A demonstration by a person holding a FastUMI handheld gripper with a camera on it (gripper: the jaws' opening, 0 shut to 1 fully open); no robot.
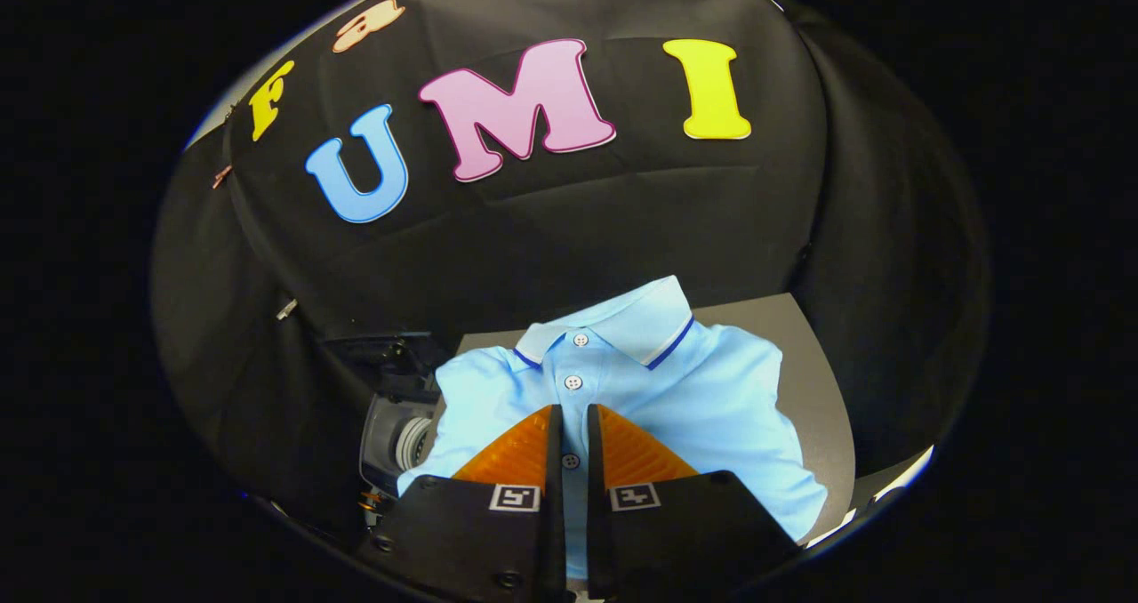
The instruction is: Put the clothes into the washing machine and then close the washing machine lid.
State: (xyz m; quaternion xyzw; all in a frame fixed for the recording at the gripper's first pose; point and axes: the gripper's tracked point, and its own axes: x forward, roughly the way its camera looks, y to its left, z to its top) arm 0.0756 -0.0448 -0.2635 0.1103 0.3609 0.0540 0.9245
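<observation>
off to the left of the fingers, low against the black booth wall (551,229), sits a grey machine part with a ribbed round piece (404,438); it may belong to the washing machine, but i cannot tell. just right of it the light blue polo shirt (711,389) spreads out, collar up and away from the fingers, its button placket running straight into the narrow gap between them. the gripper (573,430) has its fingers drawn almost together, and a strip of the shirt front seems pinched between them, a button showing in the slit. beyond the shirt on the right, a grey surface (818,389) shows past the sleeve. the step in hand looks like taking hold of the shirt. the next move calls for carrying it leftward to the drum without the fabric slipping or snagging.
</observation>
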